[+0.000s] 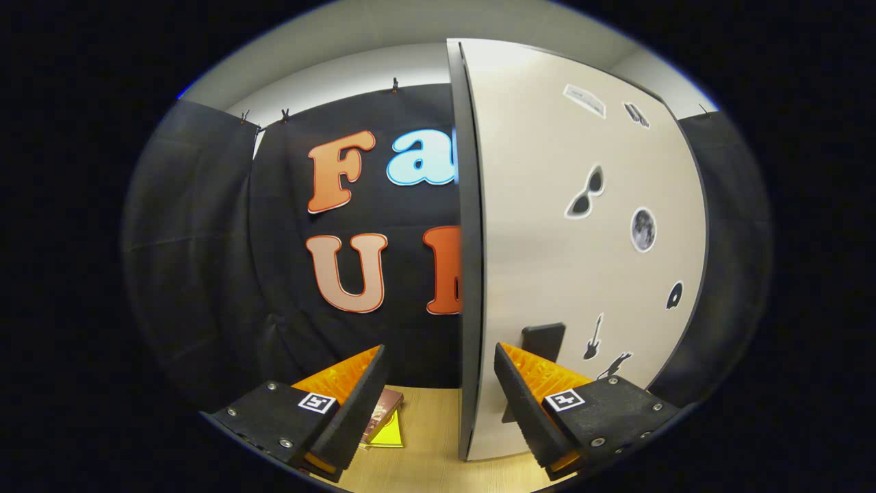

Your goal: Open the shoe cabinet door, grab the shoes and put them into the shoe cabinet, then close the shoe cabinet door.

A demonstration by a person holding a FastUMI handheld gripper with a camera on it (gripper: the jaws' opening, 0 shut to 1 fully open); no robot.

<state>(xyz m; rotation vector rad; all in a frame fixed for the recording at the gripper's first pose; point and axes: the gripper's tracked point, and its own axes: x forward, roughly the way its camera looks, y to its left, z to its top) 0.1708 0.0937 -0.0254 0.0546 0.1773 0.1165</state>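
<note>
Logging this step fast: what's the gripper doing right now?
Gripper: open, jaws straddling the edge of the cabinet door, gripping nothing.

I see even, bright overhead light; soft glare atop door [588,226]. Fisheye bends door edge strongly. Fingers [520,404] near lens slightly soft, spread apart; cloth backdrop dim.

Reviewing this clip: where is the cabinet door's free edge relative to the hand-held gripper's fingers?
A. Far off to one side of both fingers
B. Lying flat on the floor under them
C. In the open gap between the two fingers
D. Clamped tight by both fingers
C: the cabinet door stands upright with its dark edge in the gap of the open hand-held gripper, neither finger visibly pressing on it.
</note>
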